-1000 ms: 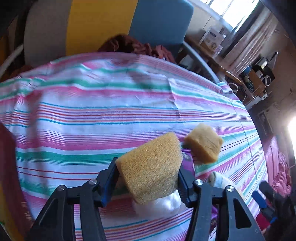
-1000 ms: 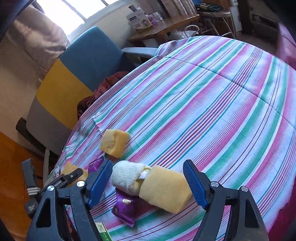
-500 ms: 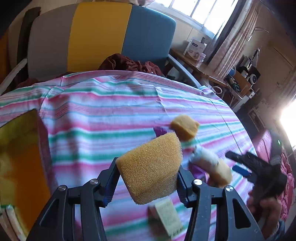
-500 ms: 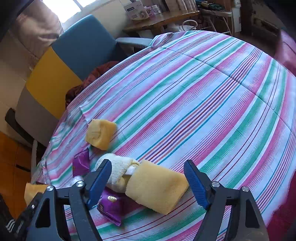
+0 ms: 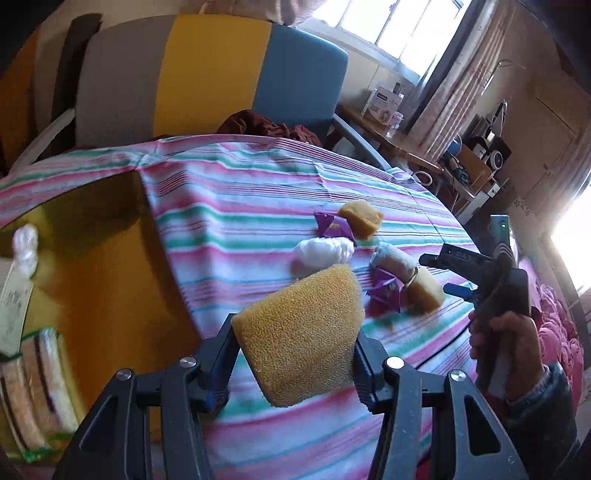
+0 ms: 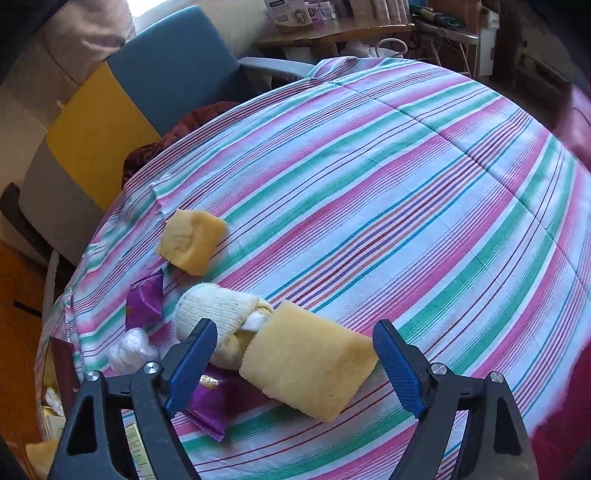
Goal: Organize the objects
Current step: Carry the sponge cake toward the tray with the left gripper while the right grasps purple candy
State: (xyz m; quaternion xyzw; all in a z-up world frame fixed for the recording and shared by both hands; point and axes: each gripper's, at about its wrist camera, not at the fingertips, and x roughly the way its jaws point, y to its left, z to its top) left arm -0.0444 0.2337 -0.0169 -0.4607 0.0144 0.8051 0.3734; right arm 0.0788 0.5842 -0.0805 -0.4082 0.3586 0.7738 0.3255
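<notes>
My left gripper [image 5: 293,363] is shut on a yellow sponge [image 5: 301,332] and holds it above the striped bedspread [image 5: 236,206], beside a yellow box [image 5: 99,258] at the left. My right gripper [image 6: 295,360] is open, its jaws on either side of another yellow sponge [image 6: 306,369] that lies on the bedspread [image 6: 406,184]. A rolled white sock [image 6: 214,317], purple wrappers [image 6: 146,299], a white plastic ball [image 6: 131,349] and a third sponge [image 6: 192,242] lie close by. The right gripper also shows in the left wrist view [image 5: 448,273].
The yellow box holds a packet of striped cloths [image 5: 33,391] and a white bundle [image 5: 26,243]. A grey, yellow and blue chair [image 5: 207,74] with a dark red cloth [image 5: 266,127] stands behind the bed. A wooden desk [image 6: 332,31] stands further back.
My left gripper has carried the sponge back and to the left, away from the pile, and the yellow box has come into view. My right gripper has moved closer to the sponge on the bedspread.
</notes>
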